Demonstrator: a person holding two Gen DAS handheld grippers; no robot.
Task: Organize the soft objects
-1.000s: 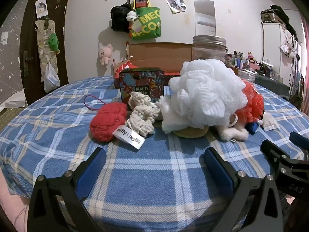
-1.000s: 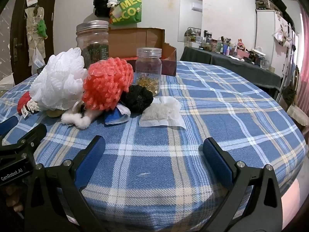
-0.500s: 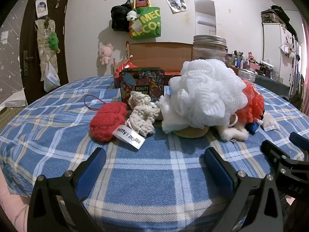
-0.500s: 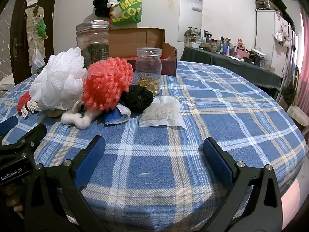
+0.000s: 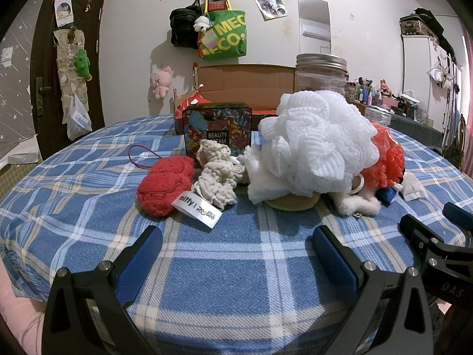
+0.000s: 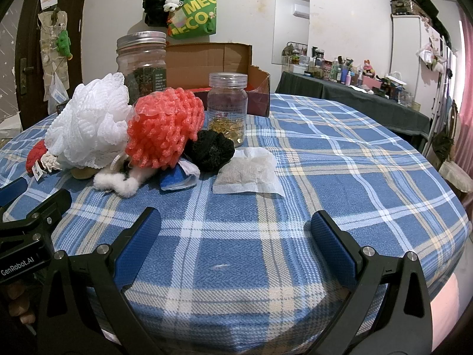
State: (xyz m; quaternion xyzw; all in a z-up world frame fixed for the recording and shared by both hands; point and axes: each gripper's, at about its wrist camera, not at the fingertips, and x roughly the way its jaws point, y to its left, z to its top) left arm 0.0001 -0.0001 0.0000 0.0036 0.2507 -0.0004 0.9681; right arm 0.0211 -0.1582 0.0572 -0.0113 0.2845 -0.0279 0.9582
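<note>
Left gripper (image 5: 235,247): fingers spread wide, grasping nothing, low over the near edge of the table (image 5: 88,195); its side shows at the left border of the right wrist view.
Right gripper (image 6: 235,244): fingers spread wide, grasping nothing, over bare plaid cloth; its side shows at the right border of the left wrist view.
White pouf (image 5: 319,145): centre of the pile, resting on a tan pad (image 5: 291,202) and touching the red pouf.
Red pouf (image 6: 165,127): just right of the white pouf, leaning on it.
Red knit (image 5: 165,185): left end of the pile, thin red loop trailing behind it, white tag (image 5: 196,208) in front.
Cream knit (image 5: 218,174): between the red knit and the white pouf, touching both.
Black pouf (image 6: 211,151): right of the red pouf, in front of the small jar.
Sachet (image 6: 246,174): flat on the cloth, right end of the pile, touching the black pouf.
White fluff (image 6: 118,182): in front of the red pouf, beside a blue item (image 6: 176,179).
Tin (image 5: 217,130): upright behind the cream knit.
Large jar (image 6: 142,59): behind the white pouf, metal lid on.
Small jar (image 6: 227,106): behind the black pouf, yellow contents.
Box (image 6: 218,62): open, behind the jars.
</note>
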